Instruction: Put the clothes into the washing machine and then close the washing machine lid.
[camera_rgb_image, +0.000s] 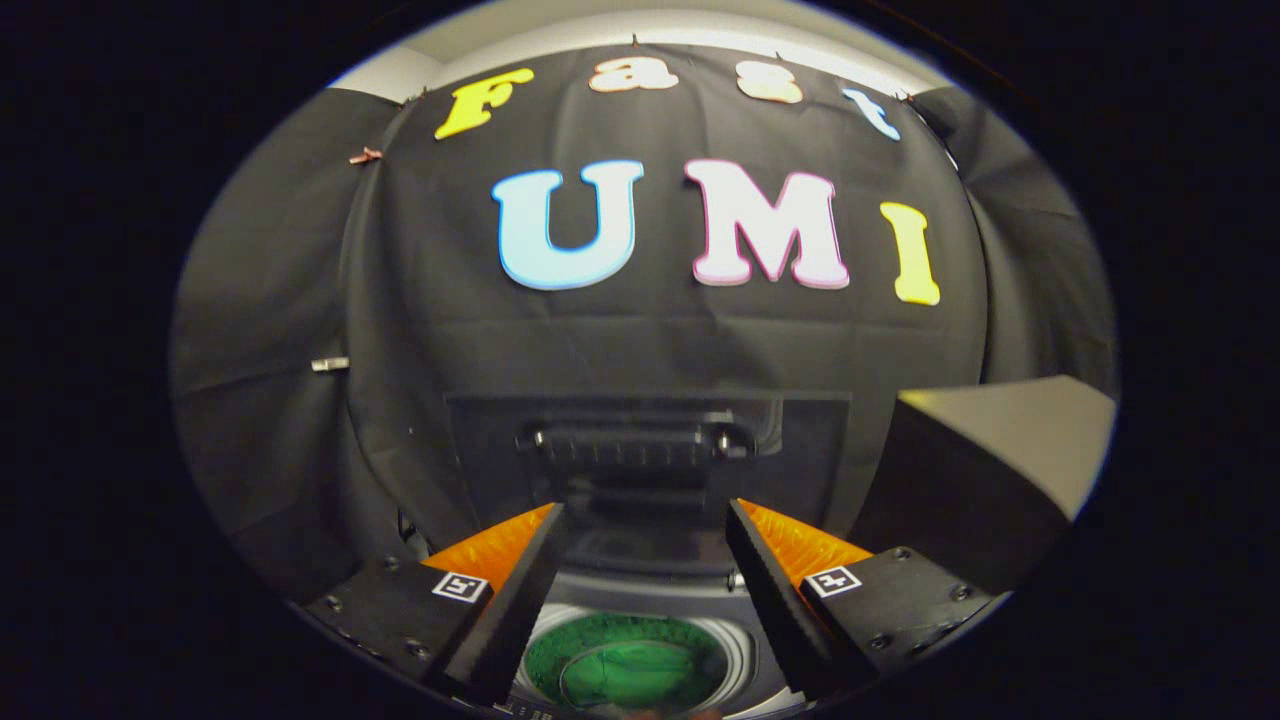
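The gripper (645, 560) is open. Its two fingers stand wide apart and hold nothing — there is just empty space between them.

Below the fingers sits the washing machine (640, 590). Its round tub is open at the top. Down inside the tub lies something green (630, 665). It looks like the clothes, soft and crumpled, resting at the bottom. It shows between the two fingers and a bit under them. So the clothes seem to be in already.

The lid (648, 440) stands up at the back edge of the machine, in front of the black cloth wall. It is a dark flat panel with a dark handle bar (635, 440) across it. The lid is just beyond the fingertips.

The lid looks stiff and hard, likely plastic, and not very heavy. It probably swings on a hinge at its bottom edge. It may be smooth and a bit slippery. A good place to take hold is the handle bar, or the top edge of the lid — then pull it forward and down. It could drop fast near the end, so it is best to let it down slowly.

A dark box (990, 470) with a pale top stands to the right of the machine.
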